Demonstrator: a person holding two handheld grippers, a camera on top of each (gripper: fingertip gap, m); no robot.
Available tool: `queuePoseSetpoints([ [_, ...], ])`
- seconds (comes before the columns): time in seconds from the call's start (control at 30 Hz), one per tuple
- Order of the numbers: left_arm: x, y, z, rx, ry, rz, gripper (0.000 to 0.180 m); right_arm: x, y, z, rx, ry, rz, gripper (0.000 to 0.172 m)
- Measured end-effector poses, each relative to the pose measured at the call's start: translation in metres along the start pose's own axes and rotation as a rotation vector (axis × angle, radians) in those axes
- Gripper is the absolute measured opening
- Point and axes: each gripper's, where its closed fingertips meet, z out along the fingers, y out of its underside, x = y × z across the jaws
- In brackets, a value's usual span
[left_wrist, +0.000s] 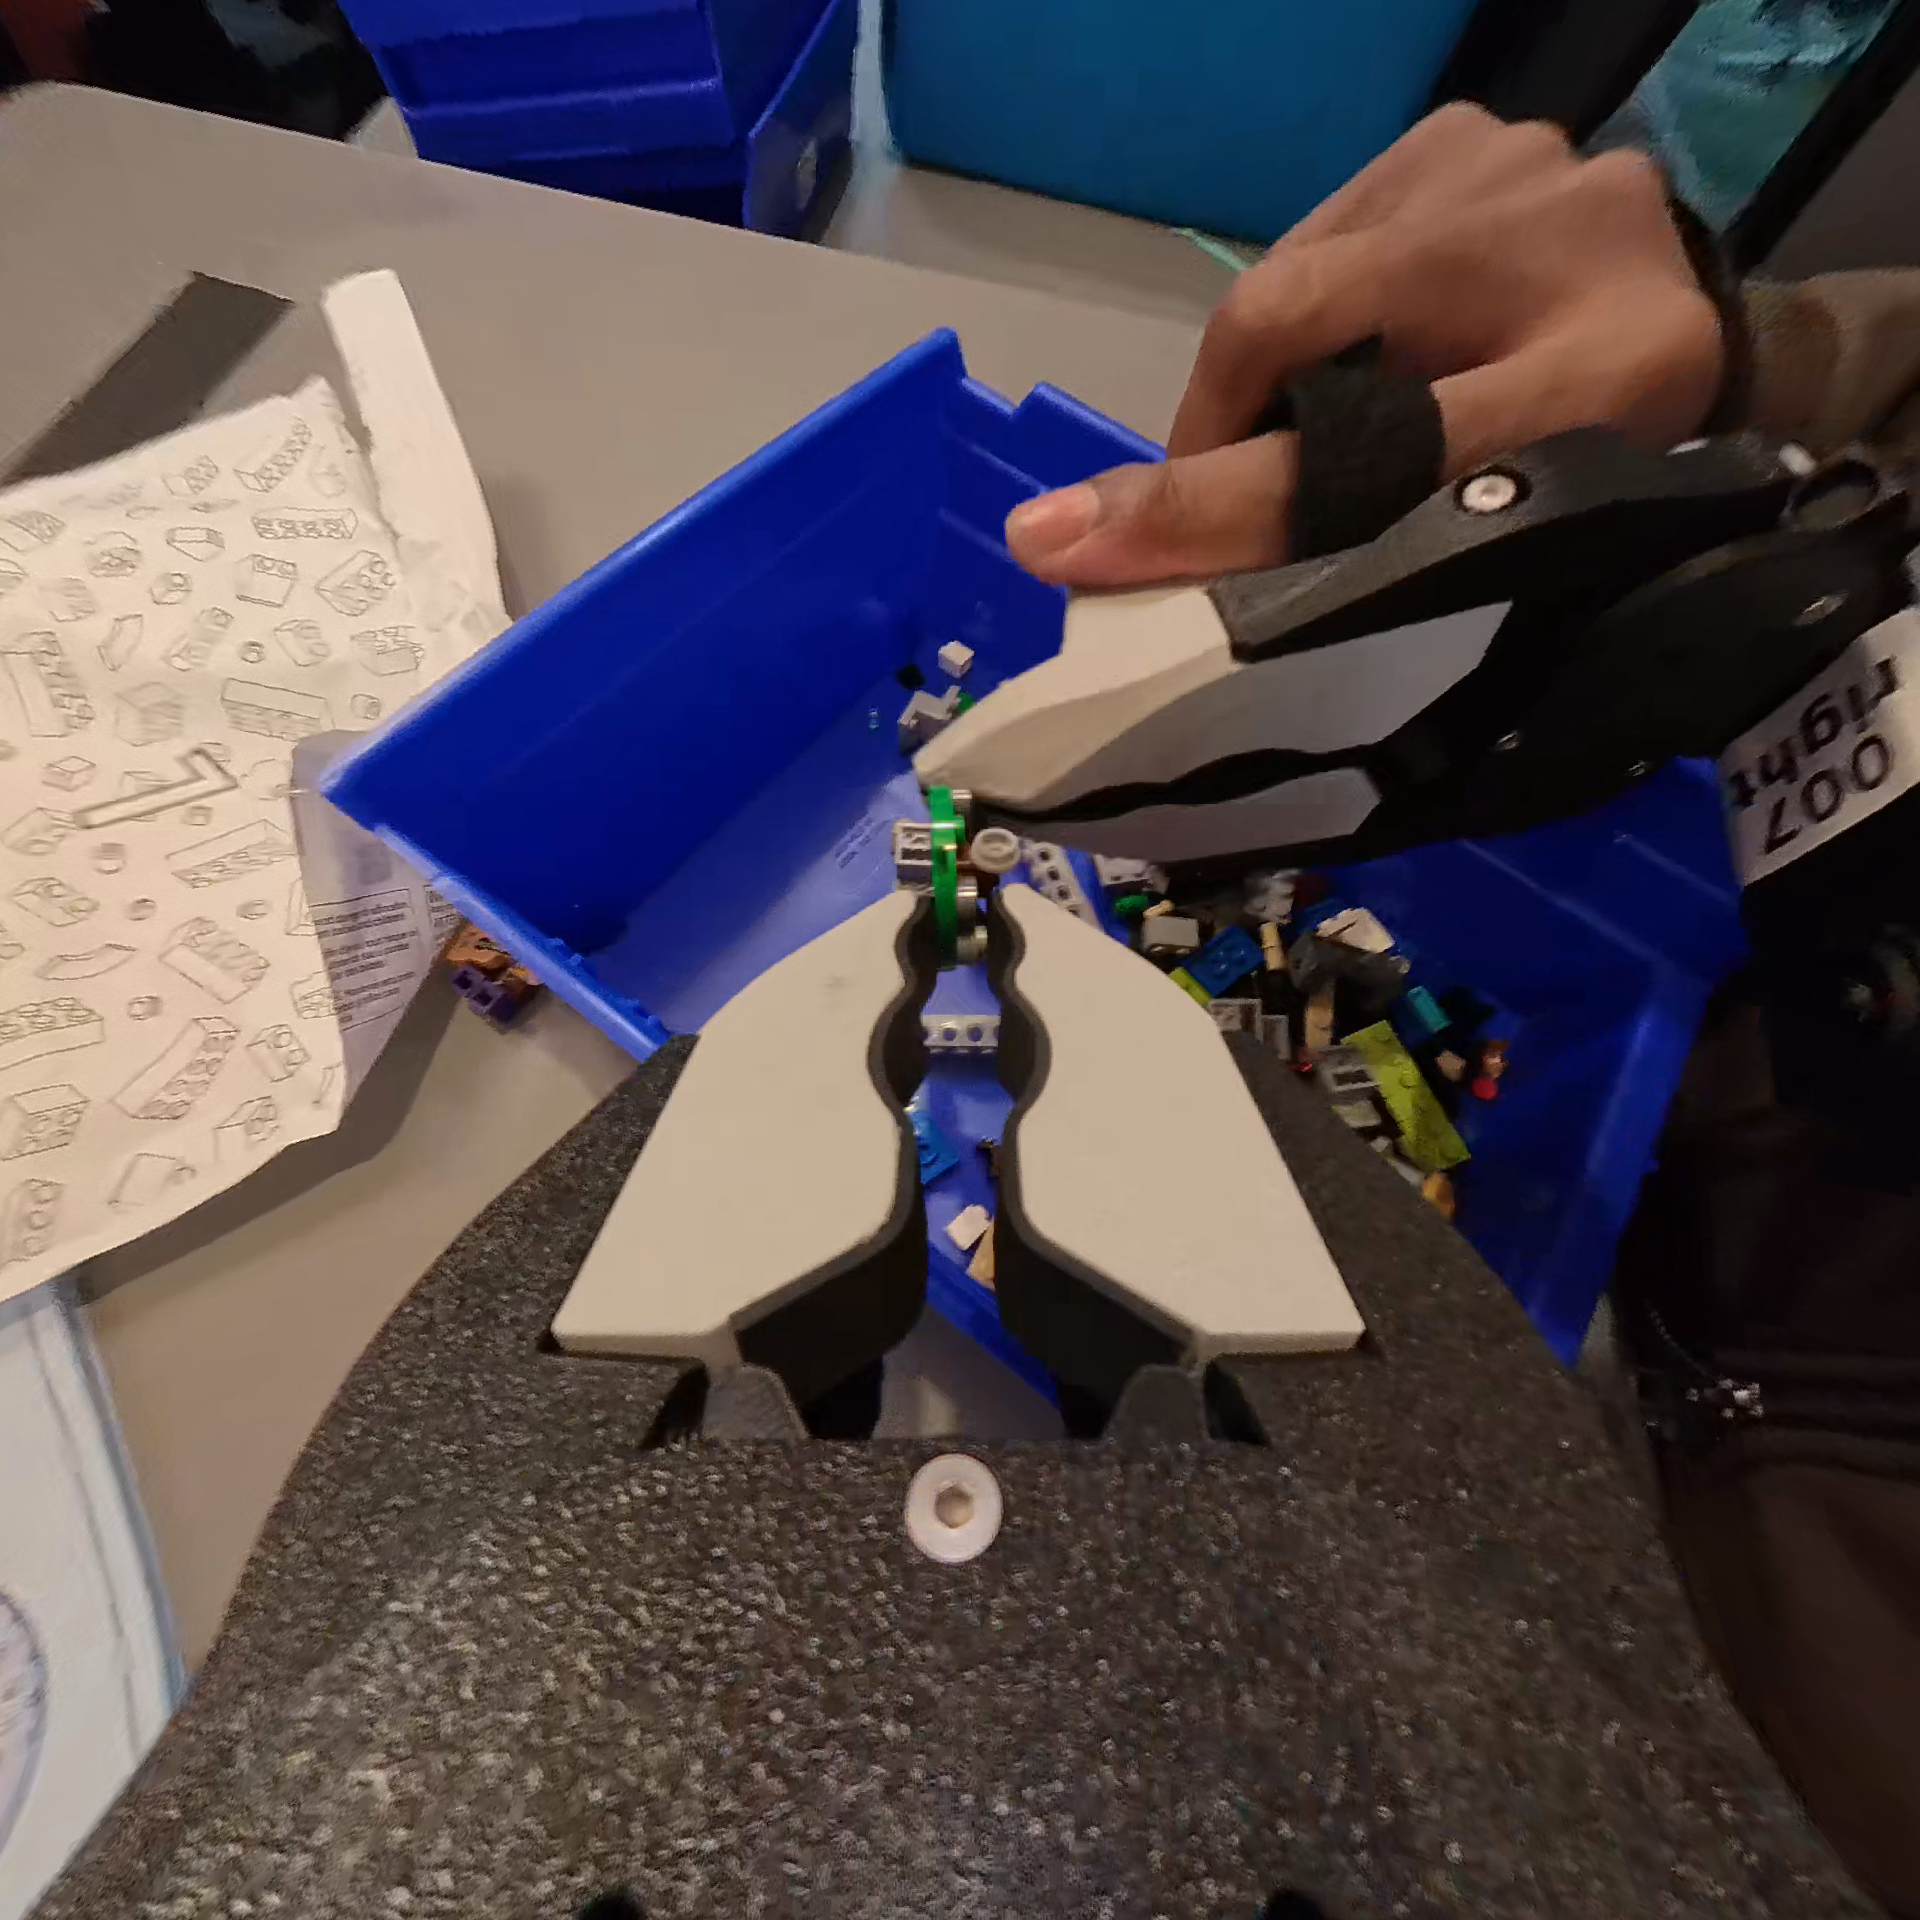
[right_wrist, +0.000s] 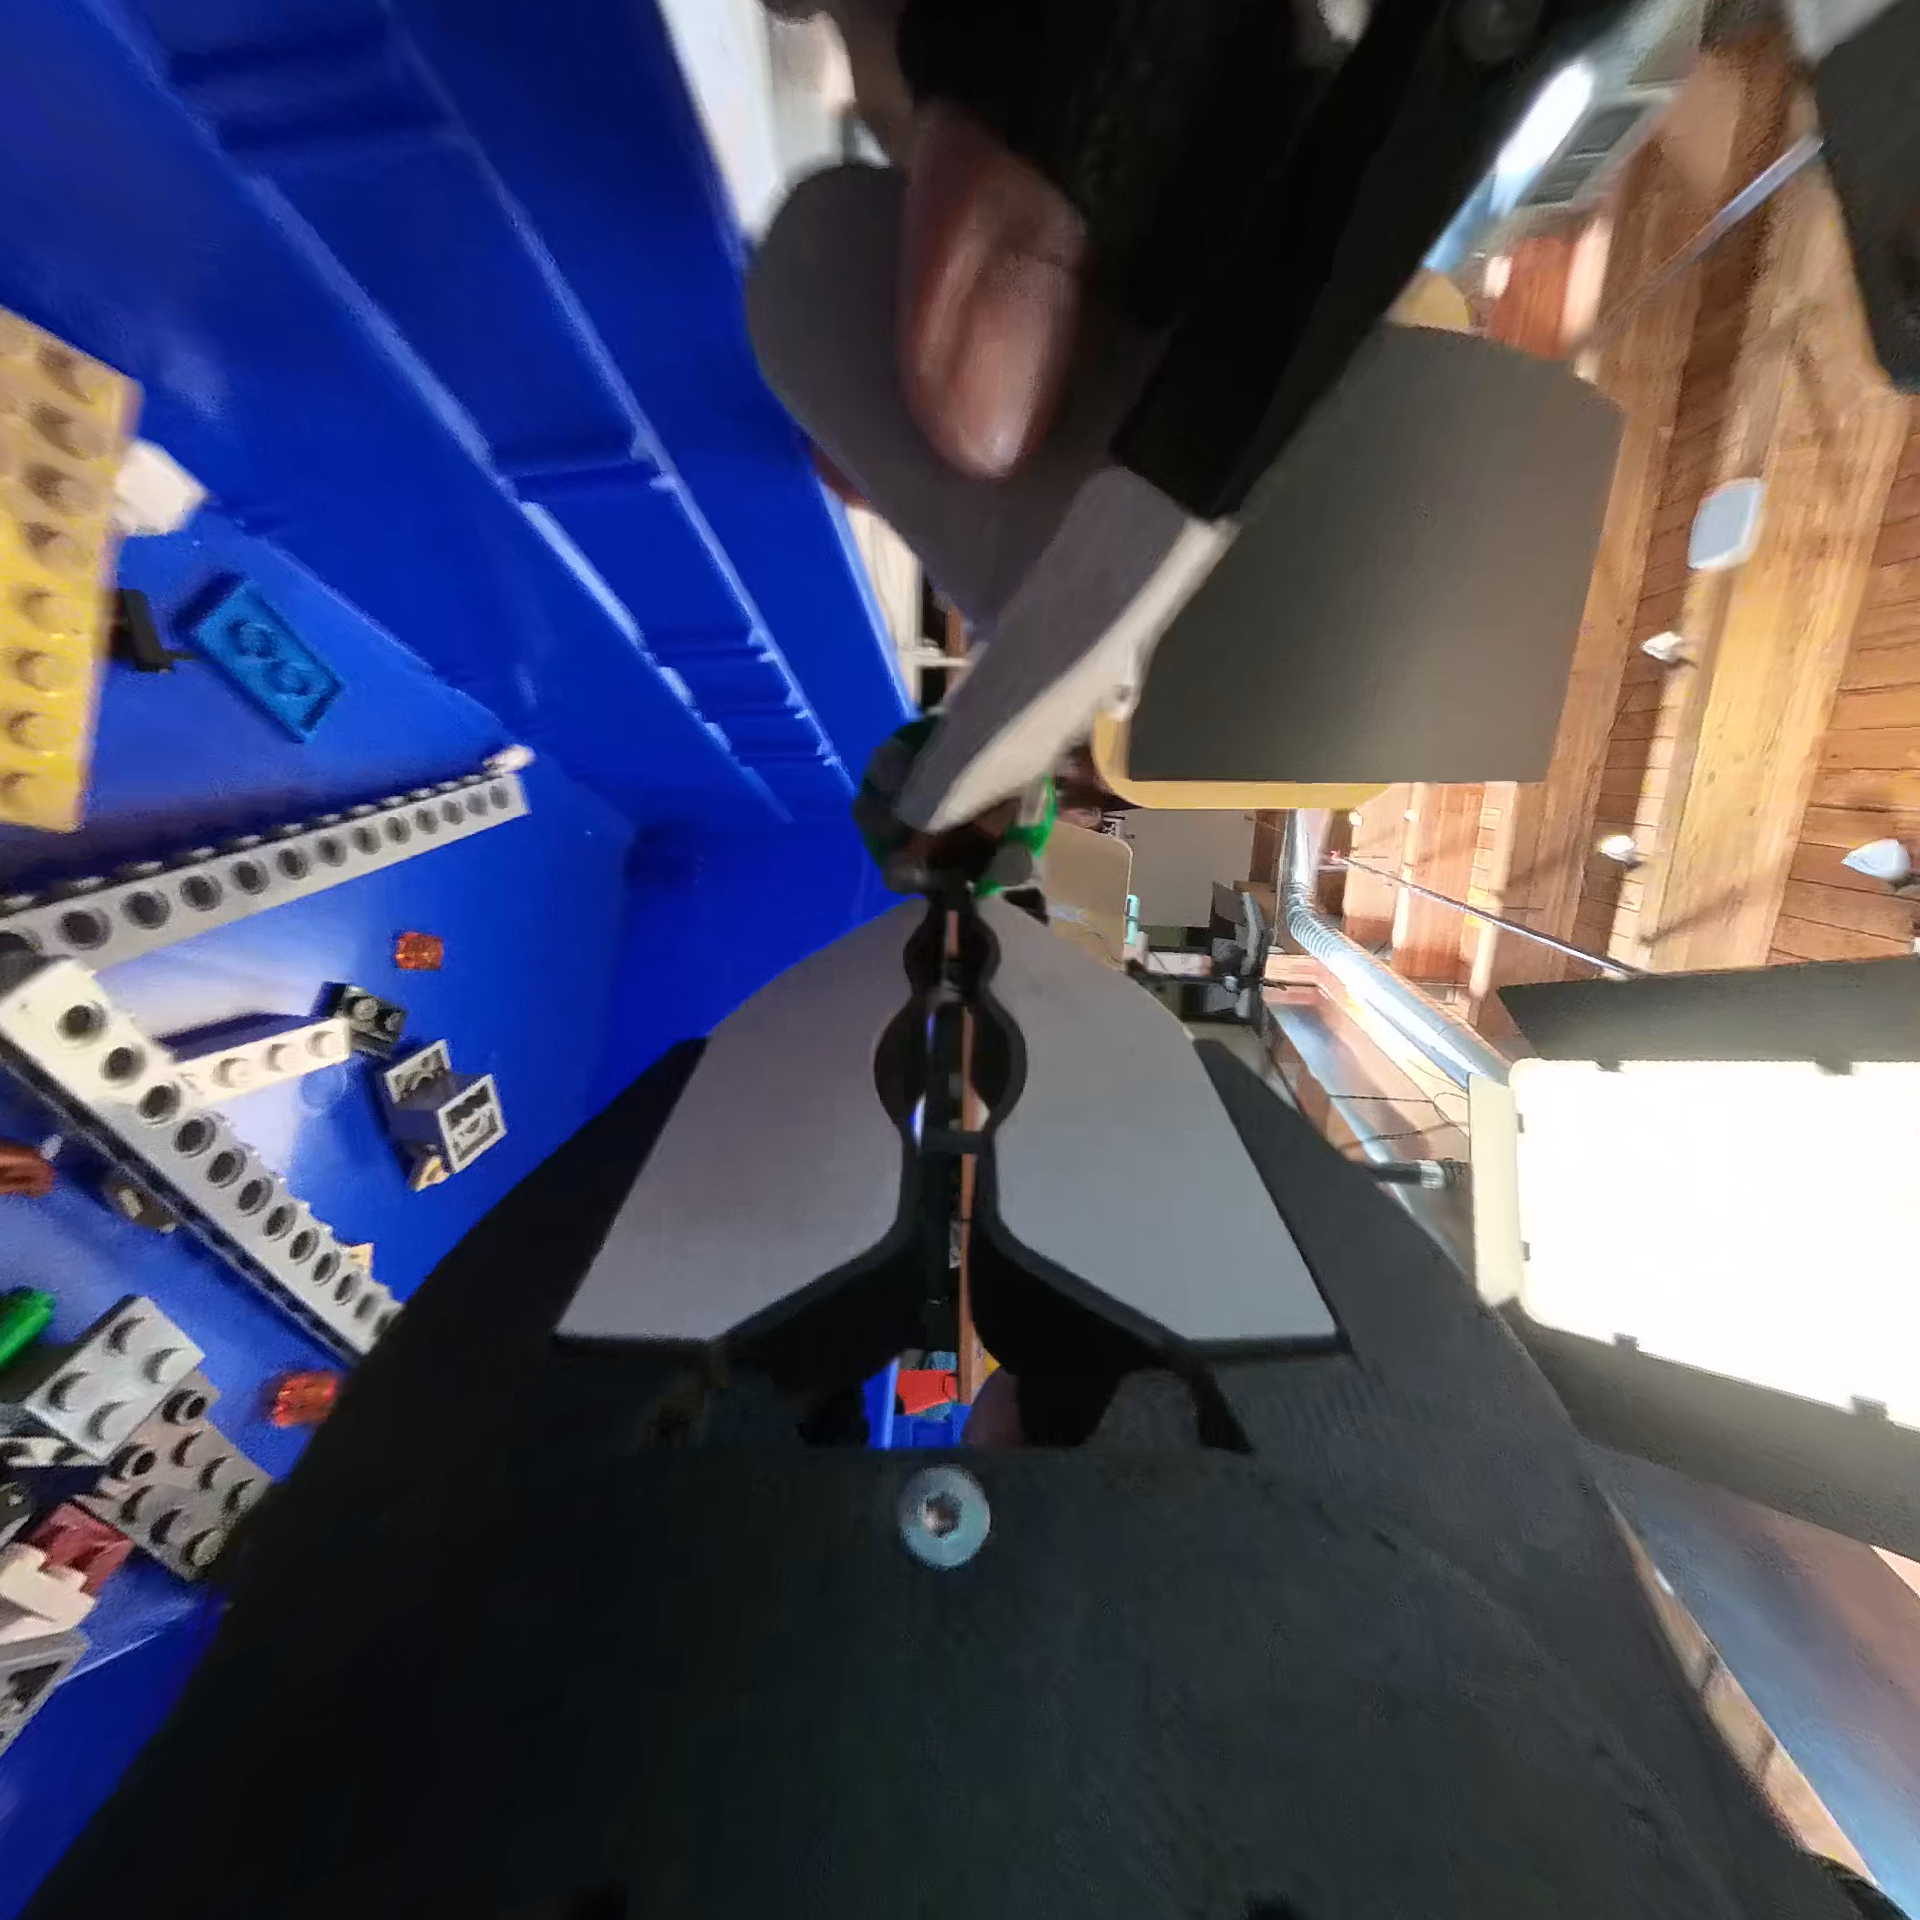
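Blue bin (left_wrist: 665, 665) on the grey worktop (left_wrist: 623, 291), holding loose toy bricks (left_wrist: 1340, 997) heaped toward its right side. Left tongs (left_wrist: 956, 914) grip a small green-and-grey brick assembly (left_wrist: 943, 862) above the bin. Right tongs (left_wrist: 951, 795), closed at the tips, meet the assembly's upper edge; whether they pinch it is unclear.

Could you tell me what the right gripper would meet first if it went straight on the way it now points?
Most likely the small green-and-grey brick assembly held in the left gripper: the right gripper, shut, already has its tips right at its top edge. Actual contact is unclear.
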Motion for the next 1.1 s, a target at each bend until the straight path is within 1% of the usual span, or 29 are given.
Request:
queuePoseSetpoints([
  [0.07,0.0,0.001,0.001,-0.018,-0.017,0.019,0.008,-0.002,0.0,0.0,0.008,-0.021,0.008,0.0],
  [0.2,-0.001,-0.001,0.001,0.01,-0.008,-0.006,0.008,-0.004,0.003,0.0,-0.001,-0.052,0.069,0.002],
  [0.23,-0.001,-0.002,0.001,0.016,-0.008,-0.009,0.009,-0.007,0.003,0.0,-0.003,-0.076,0.08,0.009],
  [0.3,0.001,-0.004,-0.001,0.034,0.013,-0.025,0.009,-0.009,0.004,0.0,-0.004,-0.086,0.083,0.016],
  [0.47,0.006,-0.007,-0.006,0.073,0.111,-0.115,0.009,0.006,-0.008,-0.007,0.085,0.015,0.097,0.03],
  [0.53,0.01,-0.006,-0.006,0.07,0.14,-0.128,0.009,0.008,-0.012,-0.008,0.107,0.029,0.085,0.043],
  [0.6,0.016,-0.005,-0.006,0.058,0.173,-0.122,0.008,0.007,-0.014,-0.007,0.112,0.03,0.071,0.05],
  [0.63,0.02,-0.006,-0.006,0.057,0.191,-0.117,0.008,0.006,-0.016,-0.007,0.116,0.026,0.067,0.048],
  [0.7,0.025,-0.007,-0.006,0.062,0.202,-0.104,0.009,0.007,-0.017,-0.006,0.116,0.031,0.069,0.035],
  [0.8,0.023,-0.01,-0.007,0.096,0.183,-0.1,0.01,0.011,-0.014,-0.006,0.092,0.024,0.142,0.035],
  [0.87,0.018,-0.009,-0.007,0.097,0.144,-0.105,0.018,0.018,-0.008,-0.007,0.052,0.035,0.229,0.034],
  [0.9,0.017,-0.009,-0.006,0.105,0.133,-0.107,0.019,0.021,-0.005,-0.007,0.037,0.038,0.277,0.034],
  [1.0,0.022,-0.019,-0.007,0.17,0.151,-0.126,0.022,0.029,-0.001,-0.009,0.003,0.046,0.404,0.034],
  [1.1,0.022,-0.027,-0.009,0.234,0.152,-0.148,0.022,0.034,0.0,-0.01,-0.023,0.07,0.467,0.034],
])
